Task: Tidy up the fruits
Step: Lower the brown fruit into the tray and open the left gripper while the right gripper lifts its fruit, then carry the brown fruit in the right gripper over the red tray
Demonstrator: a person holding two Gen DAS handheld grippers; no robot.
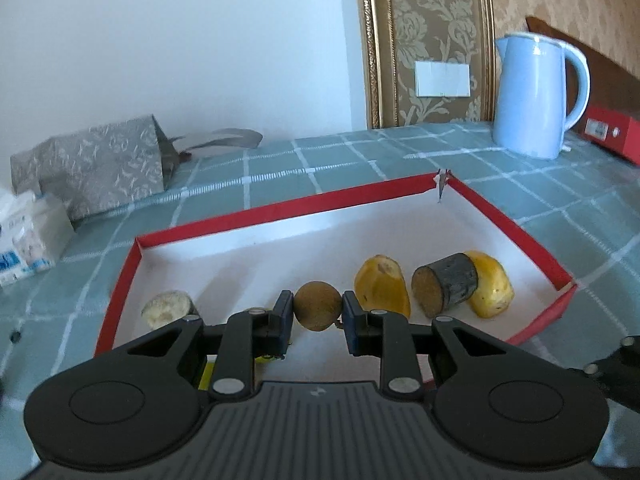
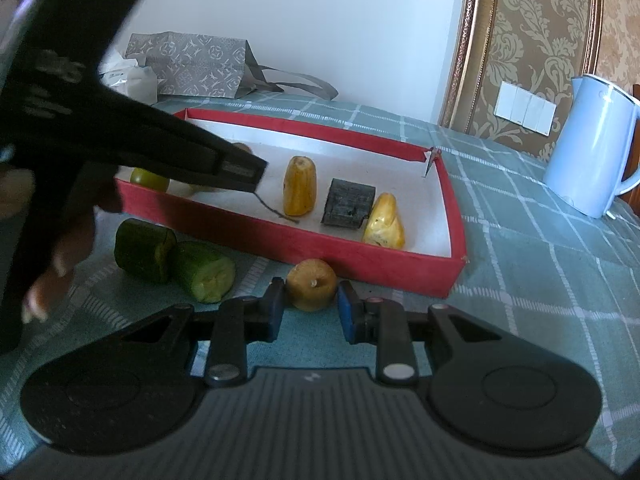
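1. So, my left gripper [image 1: 317, 312] is clamped on a small round brown fruit [image 1: 318, 306], held over the red tray [image 1: 516, 228].
2. My right gripper [image 2: 311, 304] is closed on a yellowish-brown fruit [image 2: 312, 284], sitting on the bench [image 2: 540, 264] just outside the tray's front wall.
3. Inside the tray: two yellow pieces [image 1: 382, 284] and a dark chunk [image 1: 446, 284] touching one of them.
4. Two green cucumber-like pieces [image 2: 176, 262] lie outside on the bench.

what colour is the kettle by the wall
Pale blue kettle, clearest in the left wrist view.
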